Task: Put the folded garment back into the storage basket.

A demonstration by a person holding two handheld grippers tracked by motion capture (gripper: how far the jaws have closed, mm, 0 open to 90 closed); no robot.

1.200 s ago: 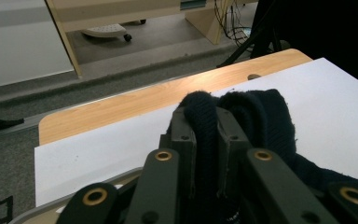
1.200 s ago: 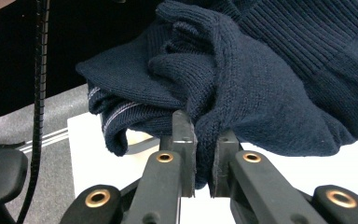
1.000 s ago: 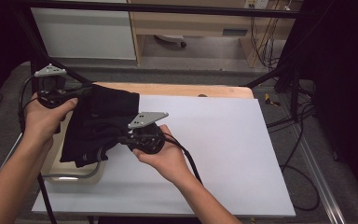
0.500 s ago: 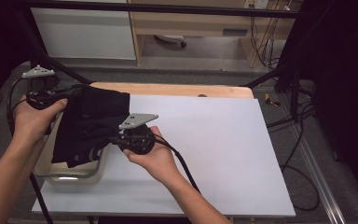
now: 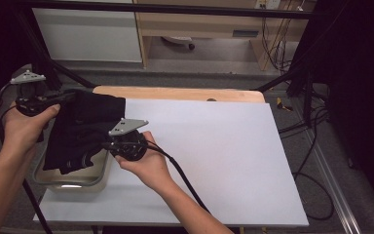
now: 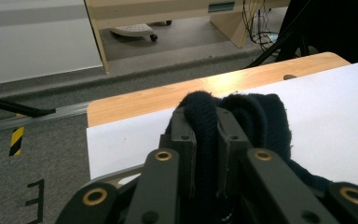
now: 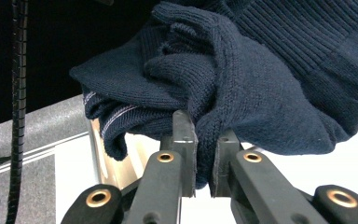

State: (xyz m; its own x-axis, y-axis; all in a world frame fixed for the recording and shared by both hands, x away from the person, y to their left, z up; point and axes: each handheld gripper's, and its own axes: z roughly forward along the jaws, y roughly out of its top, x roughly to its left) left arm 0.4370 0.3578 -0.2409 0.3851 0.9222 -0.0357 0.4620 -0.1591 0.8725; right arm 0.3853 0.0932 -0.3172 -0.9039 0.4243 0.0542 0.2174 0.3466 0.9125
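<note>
Left gripper (image 6: 205, 135) clenched on a fold of the dark knit sweater (image 5: 85, 129), wool bulging just beyond its fingers (image 6: 185, 140). Right gripper (image 7: 203, 154) pinching another fold, the bulk hanging above its fingers (image 7: 185, 144), over the metal tray (image 5: 73, 178) at the tabletop (image 5: 233, 146) edge.

We see a dark blue knitted sweater (image 5: 85, 127) with ribbed lines and a thin pale stripe at one edge. Our fingers (image 6: 184, 140) are black, with little gold dots. The desk (image 5: 175, 93) is light brown wood, and a white sheet (image 5: 224, 156) lies on it. The tub (image 5: 73, 178) is grey. The floor tape (image 6: 16, 140) has yellow and black stripes.
</note>
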